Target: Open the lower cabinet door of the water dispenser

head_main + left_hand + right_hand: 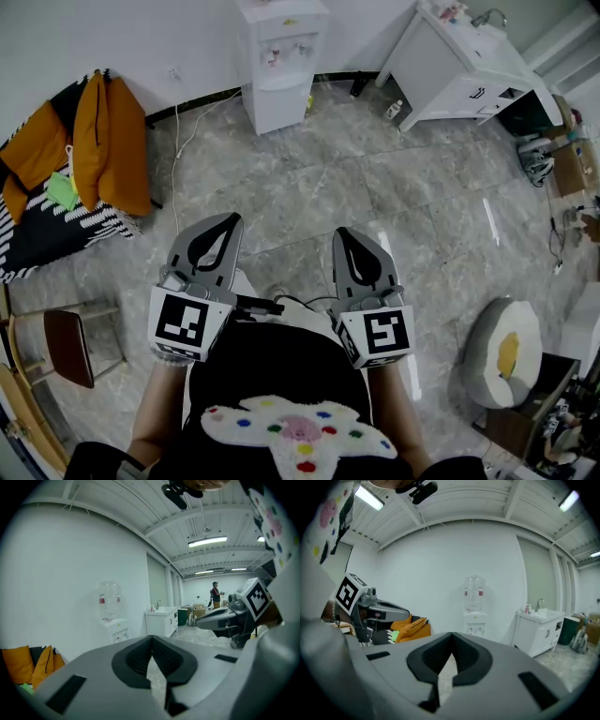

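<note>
White water dispenser [279, 58], clear bottle on top: one, against far wall, across grey marble floor [375, 197], well apart from both grippers. Lower cabinet door [279, 108] shut. Two grey tools side by side: left hand-held gripper [228, 218], right hand-held gripper [344, 232], each with jaws pressed together, nothing between. One white sink counter [450, 80] right of dispenser. Two orange cushions [117, 141] at left.

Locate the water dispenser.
Head view, top centre: the dispenser stands against the far wall, with the orange cloth to its left and the sink cabinet to its right.
</note>
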Tool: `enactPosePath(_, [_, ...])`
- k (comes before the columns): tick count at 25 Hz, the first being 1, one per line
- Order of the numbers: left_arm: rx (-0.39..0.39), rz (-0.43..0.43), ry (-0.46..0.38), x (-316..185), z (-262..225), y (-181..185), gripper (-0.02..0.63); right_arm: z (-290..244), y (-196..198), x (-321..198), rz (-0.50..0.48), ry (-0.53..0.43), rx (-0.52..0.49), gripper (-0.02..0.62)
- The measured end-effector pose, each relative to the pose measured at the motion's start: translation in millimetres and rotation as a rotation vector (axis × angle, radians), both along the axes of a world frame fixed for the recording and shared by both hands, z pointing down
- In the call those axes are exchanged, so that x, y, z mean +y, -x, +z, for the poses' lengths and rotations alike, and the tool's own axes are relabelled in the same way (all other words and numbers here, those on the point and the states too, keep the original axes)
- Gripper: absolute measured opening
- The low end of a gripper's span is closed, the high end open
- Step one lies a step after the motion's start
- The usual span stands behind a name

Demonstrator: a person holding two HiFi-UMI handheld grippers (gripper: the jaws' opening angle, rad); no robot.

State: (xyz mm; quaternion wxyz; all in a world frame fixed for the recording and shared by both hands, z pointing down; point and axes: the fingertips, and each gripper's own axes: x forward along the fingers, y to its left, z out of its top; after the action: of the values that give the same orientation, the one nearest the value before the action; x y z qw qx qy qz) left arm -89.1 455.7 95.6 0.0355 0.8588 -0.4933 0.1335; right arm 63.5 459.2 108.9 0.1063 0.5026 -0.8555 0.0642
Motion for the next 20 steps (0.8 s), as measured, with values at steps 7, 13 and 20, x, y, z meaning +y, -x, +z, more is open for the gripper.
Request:
enactPosePath(7, [-0.011,0.001,-0.001,4.1,-1.4,-2.9,0.012,-0.2,-2.9,2.9,0.002,-0.001,-0.021,0.003])
enactPosePath(13, [-0.012,0.034,-0.013,1.1,-3.9,-10.0,0.012,6.2,-6.8,4.2,0.027,0.016,-0.018,0.003])
enactPosePath(20, [-0.004,0.082,0.001,-19.8,5.1,-16.5,0.012,11.2,-12.7,-7.9,0.077,0.032,0.014,0.003])
